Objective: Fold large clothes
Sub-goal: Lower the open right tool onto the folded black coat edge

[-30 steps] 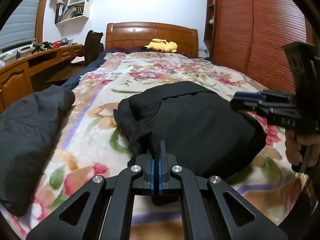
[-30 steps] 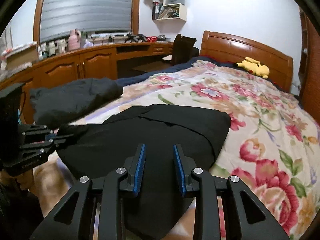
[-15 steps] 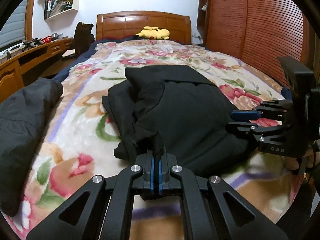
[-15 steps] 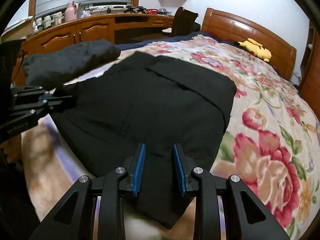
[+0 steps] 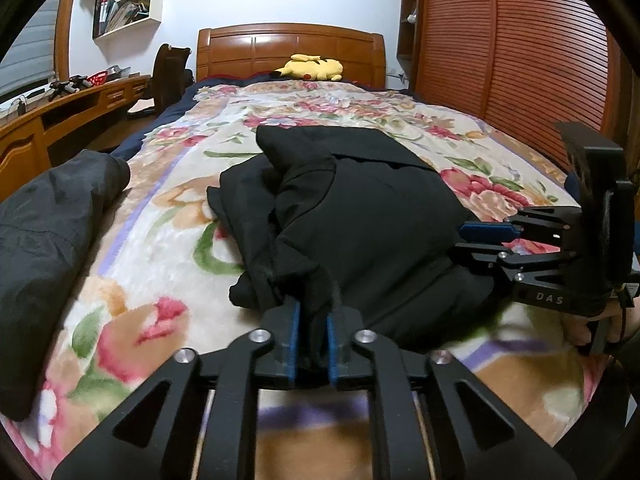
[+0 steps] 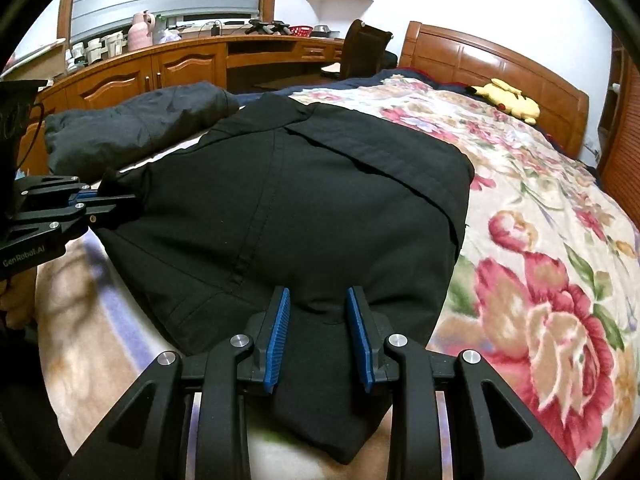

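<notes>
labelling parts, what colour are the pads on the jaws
Blue pads on black fingers, clearest in the right wrist view.

Black coat (image 6: 320, 208), folded on the bed.
It lies flat as a thick rectangle on the floral bedspread, one seam running down its top face, with layers bunched and rumpled along its left edge (image 5: 256, 240).

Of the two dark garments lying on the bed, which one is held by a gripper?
The black jacket in the middle of the floral blanket: the left gripper pinches a bunch of its fabric. The dark grey garment lies apart at the bed's edge, untouched.
</notes>
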### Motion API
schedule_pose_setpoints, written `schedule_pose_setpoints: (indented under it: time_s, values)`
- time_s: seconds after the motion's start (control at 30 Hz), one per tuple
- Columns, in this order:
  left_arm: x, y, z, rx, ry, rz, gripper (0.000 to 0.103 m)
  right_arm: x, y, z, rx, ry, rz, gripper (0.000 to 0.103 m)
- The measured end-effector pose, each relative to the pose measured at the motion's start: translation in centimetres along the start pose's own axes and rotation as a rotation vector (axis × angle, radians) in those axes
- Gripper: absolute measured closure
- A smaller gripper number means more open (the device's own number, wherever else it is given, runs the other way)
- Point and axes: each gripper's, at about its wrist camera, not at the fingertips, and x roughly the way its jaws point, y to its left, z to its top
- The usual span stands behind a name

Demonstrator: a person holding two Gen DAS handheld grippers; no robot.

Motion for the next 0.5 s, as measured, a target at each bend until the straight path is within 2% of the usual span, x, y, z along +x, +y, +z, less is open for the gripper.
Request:
schedule_pose_setpoints:
  time_s: [0.17,0.27,0.33,0.37,0.4,0.43,0.47,0.5]
  values:
    - [0.2,0.2,-0.1,0.001,0.014,-0.017,0.067,-0.1,-0.3,-0.2,0.011,-0.009,0.011,0.072]
    - [-0.1,0.1,-0.2,0.014,0.015,-0.021,0.065,-0.1,-0.3,-0.2,0.013,-0.014,0.015,0.070]
    - [-0.4,0.2,-0.3,0.015,0.012,-0.028,0.060,-0.2,-0.3,-0.1,0.013,-0.013,0.020,0.067]
    - [-0.6,0.2,-0.4,0.014,0.010,-0.034,0.049,-0.3,-0.3,0.0,0.011,-0.011,0.018,0.064]
    - [-0.8,0.2,-0.4,0.012,0.004,-0.038,0.033,-0.3,-0.2,0.1,0.007,-0.008,0.015,0.062]
    - [-1.0,0.2,-0.5,0.010,-0.004,-0.034,0.024,-0.3,-0.1,0.2,0.003,-0.002,0.010,0.060]
    - [-1.2,0.3,-0.4,0.007,-0.014,-0.033,0.019,-0.3,-0.2,0.3,0.001,0.004,0.003,0.051]
    - [-1.4,0.3,-0.4,0.005,-0.020,-0.037,0.019,-0.3,-0.3,0.5,0.004,0.009,-0.012,0.038]
